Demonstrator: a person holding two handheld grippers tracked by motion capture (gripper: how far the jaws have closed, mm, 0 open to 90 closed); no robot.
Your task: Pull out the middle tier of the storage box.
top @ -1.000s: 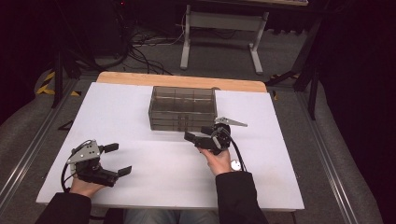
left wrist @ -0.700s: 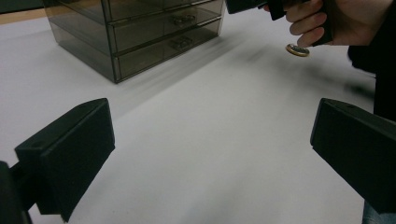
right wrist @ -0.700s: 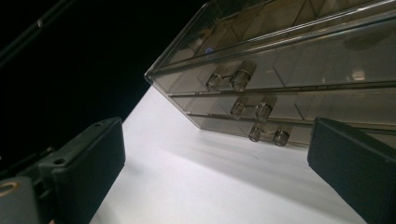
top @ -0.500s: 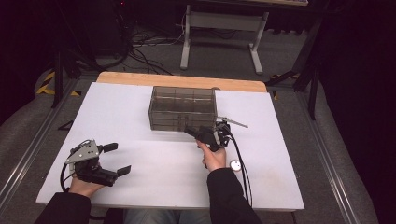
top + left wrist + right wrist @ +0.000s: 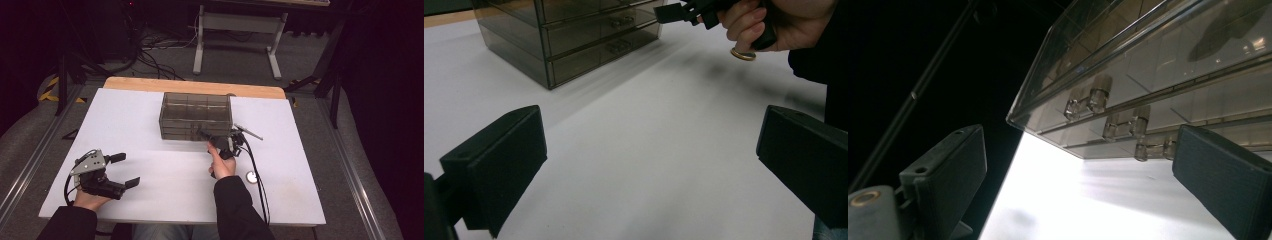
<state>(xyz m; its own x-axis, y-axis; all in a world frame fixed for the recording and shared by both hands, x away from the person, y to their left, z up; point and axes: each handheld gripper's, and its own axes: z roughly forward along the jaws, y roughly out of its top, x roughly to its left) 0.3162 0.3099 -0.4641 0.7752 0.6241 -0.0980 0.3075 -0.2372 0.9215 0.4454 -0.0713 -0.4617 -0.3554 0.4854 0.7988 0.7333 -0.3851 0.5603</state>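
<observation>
A: Start at the right gripper [image 5: 212,137]. How do its jaws stand?

B: Wide apart, with nothing between them. In the right gripper view the two black jaws frame the front of the smoky drawer box [image 5: 1158,65], and its small clear drawer handles [image 5: 1087,103] sit in the gap ahead of them, close but not touched.

A: And from above?

B: The right gripper is tipped on its side at the near face of the drawer box [image 5: 196,116], toward that face's right end, jaw tips at or just short of the drawer fronts; I cannot tell whether they touch. The right hand [image 5: 221,164] holds it from the near side, and its cable trails back over the white table [image 5: 150,200].

A: The left gripper?

B: The left gripper [image 5: 124,170] rests low at the near left of the table, well apart from the box, jaws spread wide and empty. Its own view looks across bare white surface to the box [image 5: 569,35] at upper left, with the right hand [image 5: 774,25] and its gripper at the top right.
</observation>
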